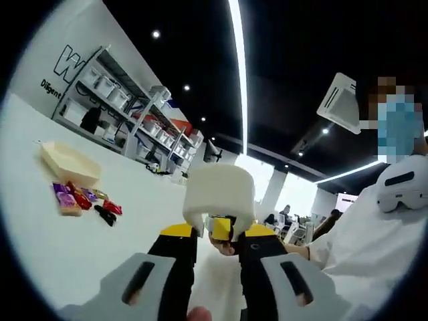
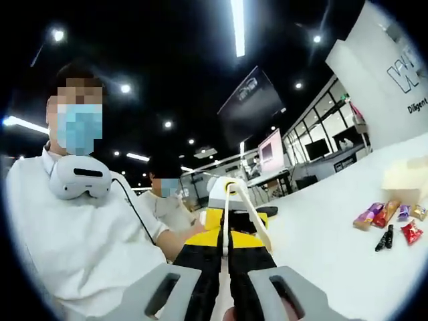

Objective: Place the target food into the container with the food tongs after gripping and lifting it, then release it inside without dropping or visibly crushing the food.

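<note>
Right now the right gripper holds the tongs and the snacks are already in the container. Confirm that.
Not quite. The snacks lie on the table beside the container, not in it, as the left gripper view shows. The right gripper does hold the tongs.

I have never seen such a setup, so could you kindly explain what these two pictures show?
A person holds a two-jaw gripper in each hand; each carries a fisheye camera looking along its jaws. The left gripper view shows the left gripper, with a white rounded thing I cannot identify at its tips. The right gripper view shows the right gripper clamping cream food tongs. On the white table lie wrapped snacks, a small black item and a cream container.
</note>
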The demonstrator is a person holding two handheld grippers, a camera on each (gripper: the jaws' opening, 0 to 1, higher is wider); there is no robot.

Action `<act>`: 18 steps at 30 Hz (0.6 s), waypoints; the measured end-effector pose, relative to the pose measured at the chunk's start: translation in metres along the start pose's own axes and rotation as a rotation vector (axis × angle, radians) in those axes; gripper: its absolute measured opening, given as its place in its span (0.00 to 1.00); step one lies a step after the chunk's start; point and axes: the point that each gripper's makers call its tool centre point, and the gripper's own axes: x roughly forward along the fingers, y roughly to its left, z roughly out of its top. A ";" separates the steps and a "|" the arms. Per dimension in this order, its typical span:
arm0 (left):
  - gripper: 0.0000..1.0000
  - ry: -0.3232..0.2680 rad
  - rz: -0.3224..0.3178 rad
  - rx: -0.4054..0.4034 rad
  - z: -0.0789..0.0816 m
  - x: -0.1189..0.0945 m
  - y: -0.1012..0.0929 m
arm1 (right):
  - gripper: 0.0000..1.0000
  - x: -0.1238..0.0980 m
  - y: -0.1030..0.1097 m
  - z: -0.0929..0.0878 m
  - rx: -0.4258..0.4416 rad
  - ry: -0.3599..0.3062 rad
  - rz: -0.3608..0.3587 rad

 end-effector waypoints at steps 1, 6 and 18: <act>0.22 -0.002 -0.003 -0.004 0.001 -0.001 0.000 | 0.00 -0.002 0.000 0.000 0.001 -0.003 0.001; 0.23 -0.008 -0.003 -0.010 0.003 -0.002 0.001 | 0.00 -0.005 -0.001 -0.001 0.001 -0.004 -0.009; 0.25 -0.010 -0.006 -0.026 0.003 -0.002 0.000 | 0.00 -0.004 0.003 0.000 0.020 -0.022 0.021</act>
